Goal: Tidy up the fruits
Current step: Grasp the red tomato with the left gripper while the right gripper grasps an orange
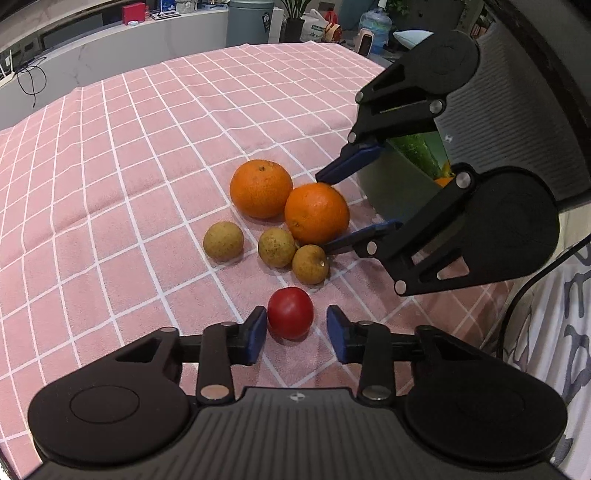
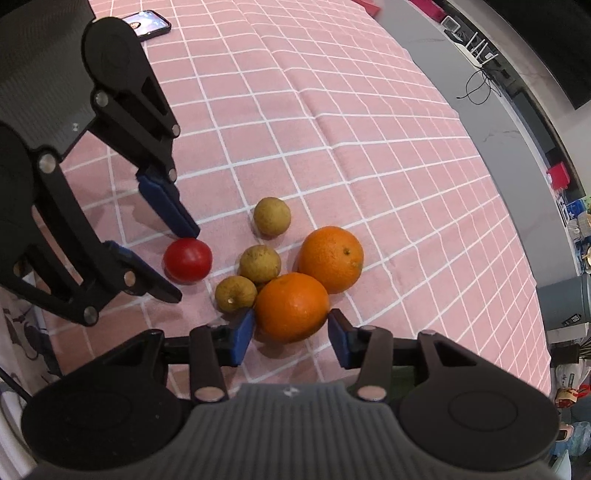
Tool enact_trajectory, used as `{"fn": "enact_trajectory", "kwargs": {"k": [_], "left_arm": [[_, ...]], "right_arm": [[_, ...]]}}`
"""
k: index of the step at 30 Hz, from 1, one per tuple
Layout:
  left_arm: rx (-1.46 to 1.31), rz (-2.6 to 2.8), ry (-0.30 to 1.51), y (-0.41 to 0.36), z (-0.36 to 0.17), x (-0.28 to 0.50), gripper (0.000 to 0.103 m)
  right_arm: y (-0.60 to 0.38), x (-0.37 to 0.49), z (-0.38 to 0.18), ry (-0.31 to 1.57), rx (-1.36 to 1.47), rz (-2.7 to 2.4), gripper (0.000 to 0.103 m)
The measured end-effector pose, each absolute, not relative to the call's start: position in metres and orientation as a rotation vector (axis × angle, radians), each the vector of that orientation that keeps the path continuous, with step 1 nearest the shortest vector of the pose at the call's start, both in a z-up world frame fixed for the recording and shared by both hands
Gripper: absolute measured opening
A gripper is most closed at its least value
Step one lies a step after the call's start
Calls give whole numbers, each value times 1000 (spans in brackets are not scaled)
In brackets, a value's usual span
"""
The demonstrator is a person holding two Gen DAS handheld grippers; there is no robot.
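Observation:
A small red tomato (image 1: 290, 313) (image 2: 188, 264) lies on the pink checked cloth (image 1: 147, 147). My left gripper (image 1: 296, 311) (image 2: 184, 265) straddles it, open: one pad touches it, the other stands a little off. Two oranges sit side by side. My right gripper (image 2: 291, 314) (image 1: 324, 215) is open around the nearer orange (image 2: 291, 306) (image 1: 317, 213), its blue pads close against that orange's flanks. The other orange (image 2: 330, 258) (image 1: 261, 188) rests behind it. Three small yellow-brown fruits (image 1: 276, 246) (image 2: 259, 263) lie between the tomato and the oranges.
A green bin (image 1: 402, 184) holding a cucumber (image 1: 417, 151) stands at the cloth's right side, behind the right gripper. A phone (image 2: 149, 23) lies far off on the cloth. Counters with clutter and a water jug ring the table.

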State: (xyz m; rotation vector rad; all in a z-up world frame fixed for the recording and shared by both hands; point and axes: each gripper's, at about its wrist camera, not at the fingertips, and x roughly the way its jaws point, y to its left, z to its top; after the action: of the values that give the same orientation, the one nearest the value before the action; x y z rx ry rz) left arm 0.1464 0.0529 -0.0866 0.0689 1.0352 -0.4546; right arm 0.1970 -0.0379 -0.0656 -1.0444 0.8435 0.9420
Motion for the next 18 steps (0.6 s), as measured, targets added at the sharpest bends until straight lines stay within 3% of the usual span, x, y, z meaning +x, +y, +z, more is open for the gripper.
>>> {"fn": "enact_trajectory", "kwargs": {"k": [6,18], "left_arm": [[63,-435,1034,55,-88,147,33],[8,-383,996,66,-76,142,30]], "right_arm": [[-37,201,-69,849,-1025,931,42],[-44,193,-51,824,-972,899,40]]}}
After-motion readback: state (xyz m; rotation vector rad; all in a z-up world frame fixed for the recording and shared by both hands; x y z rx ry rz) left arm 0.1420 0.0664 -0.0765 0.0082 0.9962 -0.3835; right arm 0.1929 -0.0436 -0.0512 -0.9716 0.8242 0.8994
